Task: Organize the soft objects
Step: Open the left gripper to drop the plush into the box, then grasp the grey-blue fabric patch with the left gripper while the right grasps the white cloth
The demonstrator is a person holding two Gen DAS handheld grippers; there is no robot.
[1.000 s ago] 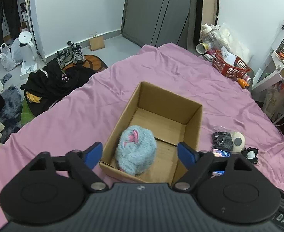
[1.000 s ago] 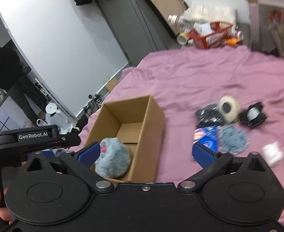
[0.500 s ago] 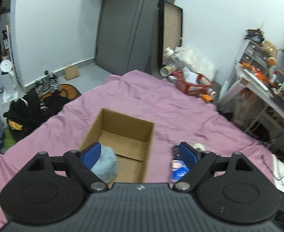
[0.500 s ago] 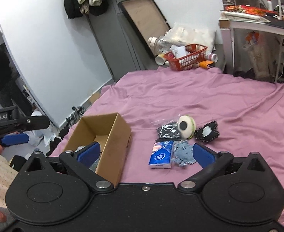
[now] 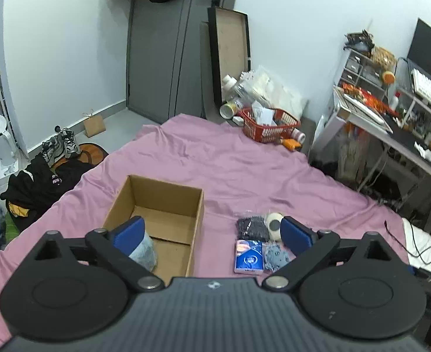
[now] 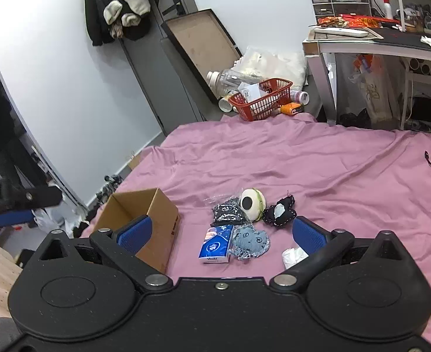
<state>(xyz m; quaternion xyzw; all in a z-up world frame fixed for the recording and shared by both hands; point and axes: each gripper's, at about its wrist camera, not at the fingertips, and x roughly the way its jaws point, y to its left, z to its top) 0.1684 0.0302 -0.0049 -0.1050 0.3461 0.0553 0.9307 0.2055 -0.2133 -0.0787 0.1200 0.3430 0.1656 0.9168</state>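
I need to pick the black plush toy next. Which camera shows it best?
The right wrist view: the black plush toy lies in full sight beside the round eyeball toy. In the left wrist view, the left gripper's right finger hides it.

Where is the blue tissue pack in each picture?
Left wrist view: the blue tissue pack lies low and centre-right, on the pink sheet.
Right wrist view: it lies near the centre, right of the cardboard box.
Shared landmark: the red basket beyond the bed.
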